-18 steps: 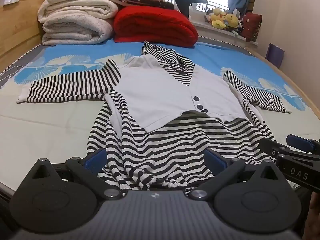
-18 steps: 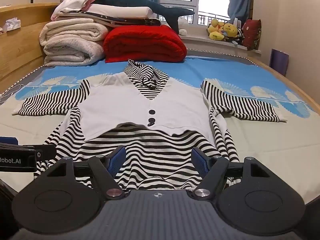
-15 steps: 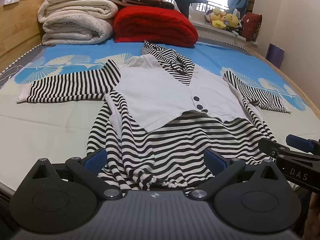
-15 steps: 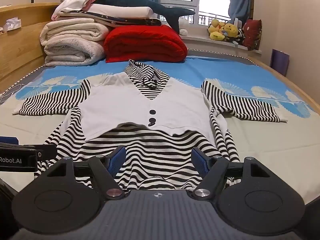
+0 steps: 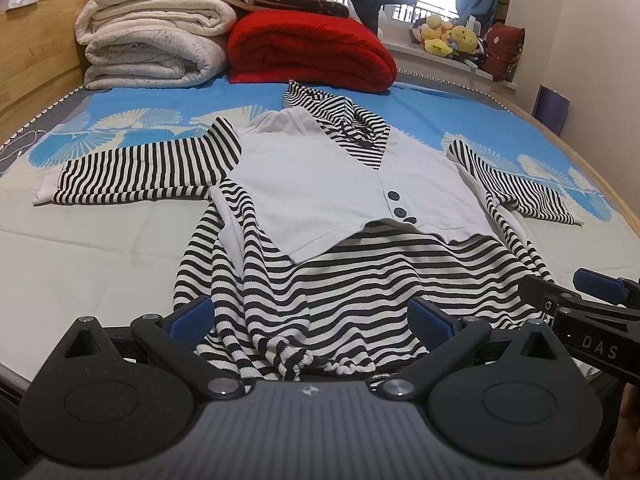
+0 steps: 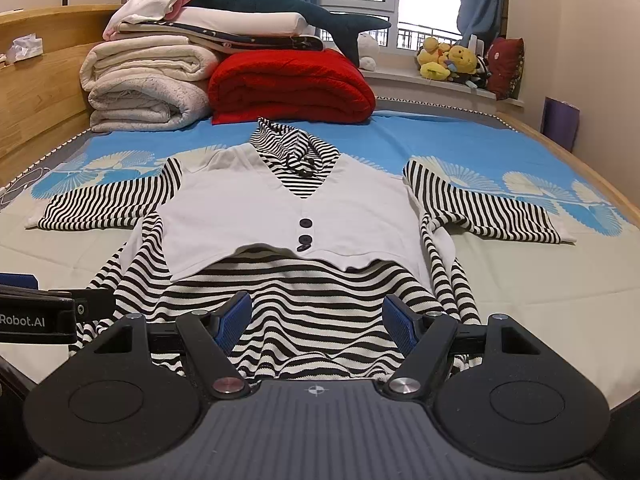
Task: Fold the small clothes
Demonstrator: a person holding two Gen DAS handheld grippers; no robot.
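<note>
Currently, both tools are hovering low over the near hem; no fold is showing yet.
Garment: the striped top (image 5: 352,288) with its white vest panel (image 5: 320,184) is lying face up and spread on the bed (image 5: 92,264), collar toward the folded bedding, hem toward the cameras.
Sleeves: the left sleeve (image 5: 136,172) and right sleeve (image 6: 488,208) are both lying stretched outward, flat, well apart from the hem.
Left gripper (image 5: 312,316): jaws are standing wide, nothing between the pads; the bunched hem (image 5: 288,356) is sitting just below them.
Right gripper (image 6: 316,320): jaws are also standing wide and empty, over the hem's right half.
Step, as judged: lining up a two-point pinch on the hem, or a shift out to a sleeve.
Doing it well: each tool is needing only the hem edge, both layers together, near the corners rather than the middle, so the fabric is lifting evenly.
Watch: the hem is rumpled at the left gripper; pinching a wrinkle is likely skewing the fold, so smoothing it first is looking wise.
Risk: the loose vest panel is likely sliding during a lift.
</note>
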